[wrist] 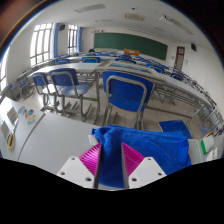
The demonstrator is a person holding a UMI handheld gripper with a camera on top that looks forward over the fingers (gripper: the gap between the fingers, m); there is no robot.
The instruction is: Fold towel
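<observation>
Classroom scene, fisheye view from the tool (111, 163). Blue towel (140, 147) lying rumpled on white surface (45, 140), spread ahead of the fingers and reaching back down between them. Pink ribbed pads (91, 160) visible on inner faces of both fingers, blue cloth filling the gap between them. Pads look pressed against the cloth from either side, so tool reads as clenched on the towel; a fold of it bunched up right at the fingertips. Towel's far edge near the surface's far edge, just before the chairs. Second, brighter blue patch (173, 127) beyond the towel on the right side; cannot tell whether part of same towel or a separate item. Some small items (12, 120) at the left end of the surface, too small to identify. Beyond the surface: blue-backed chair (127, 96) directly ahead, another blue chair (68, 84) further left, rows of desks (150, 75) with more blue chairs behind. Green chalkboard (126, 41) on far wall. Windows (42, 42) along the left wall, bright. Ceiling light panels above. No person visible.
</observation>
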